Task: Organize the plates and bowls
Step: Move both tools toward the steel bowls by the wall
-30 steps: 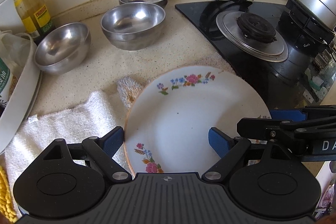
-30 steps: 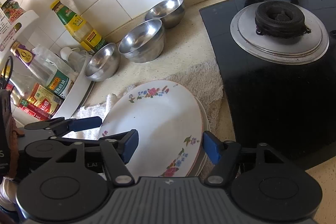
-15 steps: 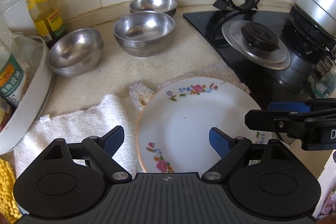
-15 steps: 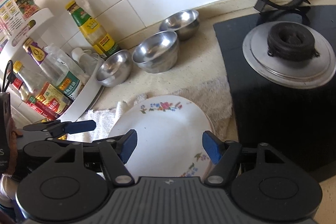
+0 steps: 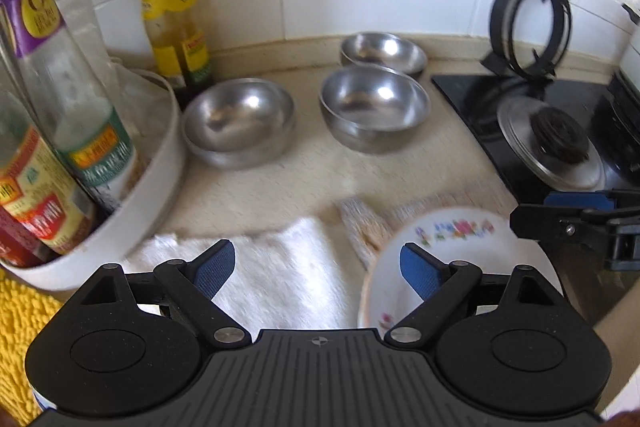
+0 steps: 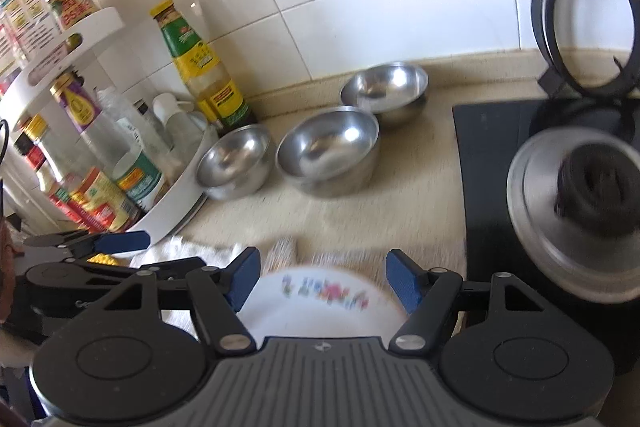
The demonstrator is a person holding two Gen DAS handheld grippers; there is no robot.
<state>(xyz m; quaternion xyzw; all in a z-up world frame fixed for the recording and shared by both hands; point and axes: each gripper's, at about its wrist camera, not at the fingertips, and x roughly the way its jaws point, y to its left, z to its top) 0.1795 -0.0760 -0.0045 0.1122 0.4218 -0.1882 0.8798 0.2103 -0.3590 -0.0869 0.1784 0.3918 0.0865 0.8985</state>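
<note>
Plate: floral plate [image 5: 452, 251] was seen flat on a beige cloth [image 5: 368, 227] at the counter's near edge, just left of the black hob [image 5: 500, 115]; blurred in both views.
Bowls: three steel bowls were seen on the counter [image 5: 304, 179] behind the plate – left bowl [image 5: 238, 123] beside the white rack [image 5: 160, 171], middle bowl [image 5: 374, 107], back bowl [image 5: 382, 53] near the tiled wall.
Left gripper [image 5: 316, 265]: fingers were spread wide, nothing held; positioned above the white towel [image 5: 276, 267], right pad [image 5: 420, 269] over the plate's left rim.
Right gripper [image 6: 322, 279]: fingers were spread wide, nothing held; positioned above the plate [image 6: 320, 307].
Surroundings: sauce bottle [image 5: 172, 11] was seen upright by the wall; burner [image 5: 556, 143] on the hob.
</note>
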